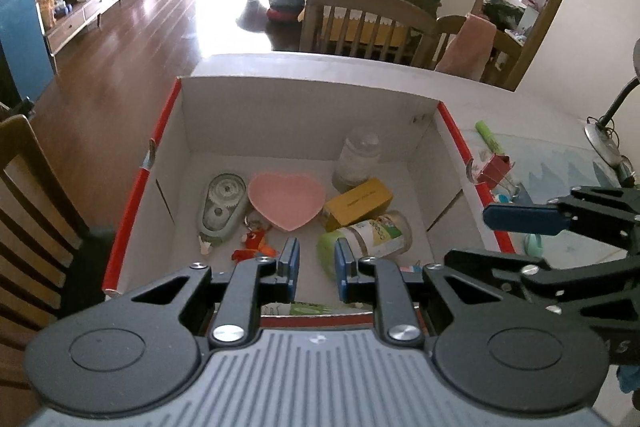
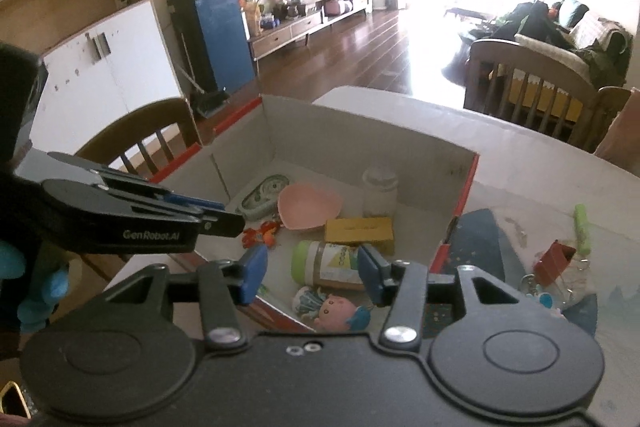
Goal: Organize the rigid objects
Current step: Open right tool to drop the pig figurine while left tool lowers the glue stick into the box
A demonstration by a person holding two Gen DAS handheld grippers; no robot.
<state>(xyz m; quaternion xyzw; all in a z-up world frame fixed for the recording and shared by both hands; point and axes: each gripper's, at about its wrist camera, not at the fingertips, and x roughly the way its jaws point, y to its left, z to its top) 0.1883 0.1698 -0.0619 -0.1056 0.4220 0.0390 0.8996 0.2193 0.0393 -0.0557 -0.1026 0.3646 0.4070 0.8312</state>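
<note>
The left gripper (image 1: 316,267) hangs over the near edge of an open white cardboard box (image 1: 304,115) with red-trimmed rims, its jaws released with a narrow gap between the blue pads and nothing held. Just ahead of those jaws, a little to their right, a jar with a green lid (image 1: 366,239) lies on its side on the box floor. Beyond it rests a yellow carton (image 1: 358,203), and farther ahead a clear bottle (image 1: 356,161) stands against the far wall. Straight ahead of the jaws sits a pink heart-shaped dish (image 1: 286,201), with a grey-green correction-tape dispenser (image 1: 222,209) to its left and a small red toy (image 1: 254,245) just ahead-left of the left pad. The right gripper (image 2: 312,271) hovers above the box's near right corner, its jaws spread wide and empty; seen from its camera, the green-lidded jar lies between and just beyond the two pads. Nearer than the jaws, below them, a pink doll figure (image 2: 336,313) lies inside the box by the near wall. To the right of the right jaws, outside the box on the desk (image 2: 540,163), rest a green marker (image 2: 582,229) and a red binder clip (image 2: 554,261), near each other, among other small items too blurred to identify.
</note>
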